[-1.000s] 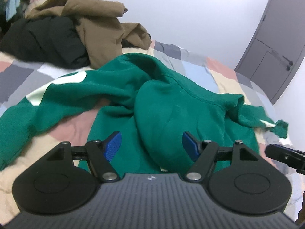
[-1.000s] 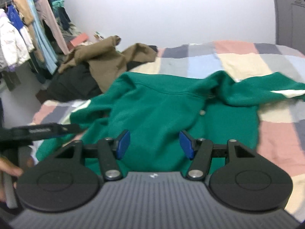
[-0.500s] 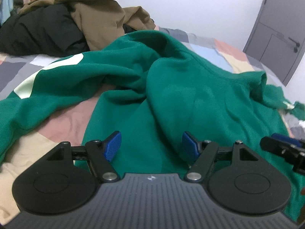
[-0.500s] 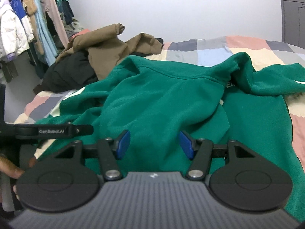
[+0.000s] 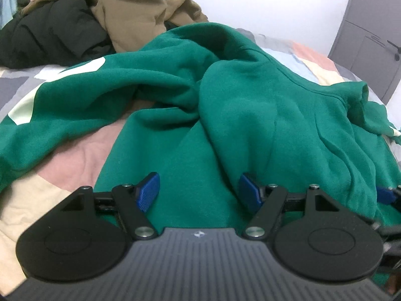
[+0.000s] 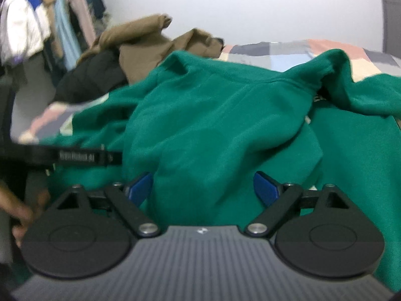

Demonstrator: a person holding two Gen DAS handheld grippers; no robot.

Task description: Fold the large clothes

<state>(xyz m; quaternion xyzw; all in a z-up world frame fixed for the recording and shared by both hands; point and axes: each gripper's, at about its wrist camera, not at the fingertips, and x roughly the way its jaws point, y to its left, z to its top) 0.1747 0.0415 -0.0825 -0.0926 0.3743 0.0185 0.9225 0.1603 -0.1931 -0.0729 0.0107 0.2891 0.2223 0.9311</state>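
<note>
Two tools hang low over a green hoodie (image 5: 250, 115) lying crumpled on the bed (image 5: 75, 160). Our left tool (image 5: 198, 192) is wide open, gripping nothing; our right tool (image 6: 203, 186) is opening, with a hump of cloth between its pads but unpinched. We judge folding barely begun: next, grasp the near hem. A brown and black pile (image 5: 82, 22) crowds the far left.
</note>
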